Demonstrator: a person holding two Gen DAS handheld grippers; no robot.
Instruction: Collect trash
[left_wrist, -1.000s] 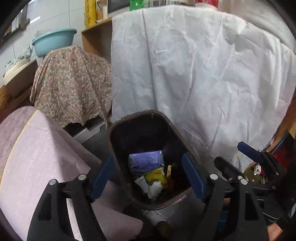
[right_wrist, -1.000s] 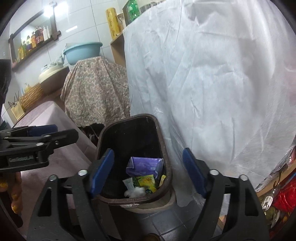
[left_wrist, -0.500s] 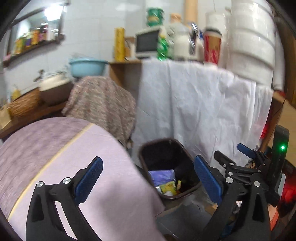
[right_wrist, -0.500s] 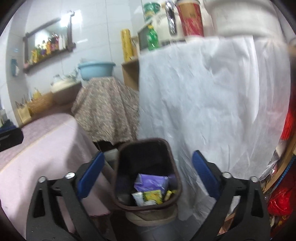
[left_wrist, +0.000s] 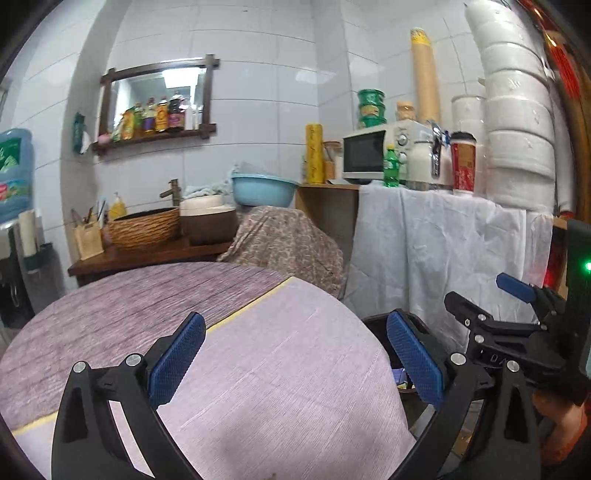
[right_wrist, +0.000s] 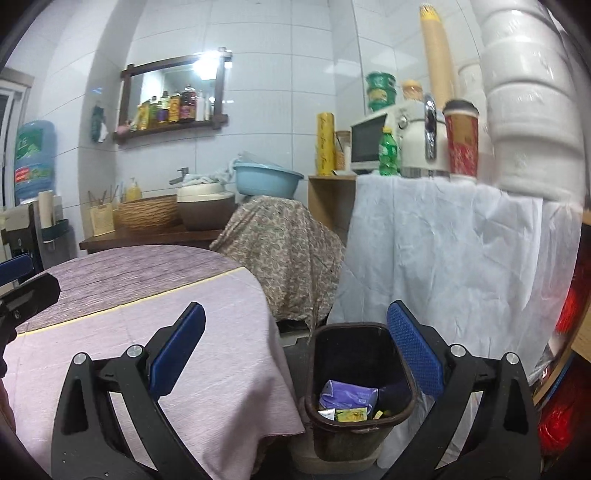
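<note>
While both claws stand spread wide with nothing between their blue pads, I see my left claw hanging over the round table, its jaws having just opened to full width. My right claw, also just opened and empty, points slightly downward with the table edge to its left and the dark bin below, on the floor. Purple and yellow wrappers lie inside the bin. Behind stand a patterned cloth, then a white sheet draped beneath a microwave and a red cup.
</note>
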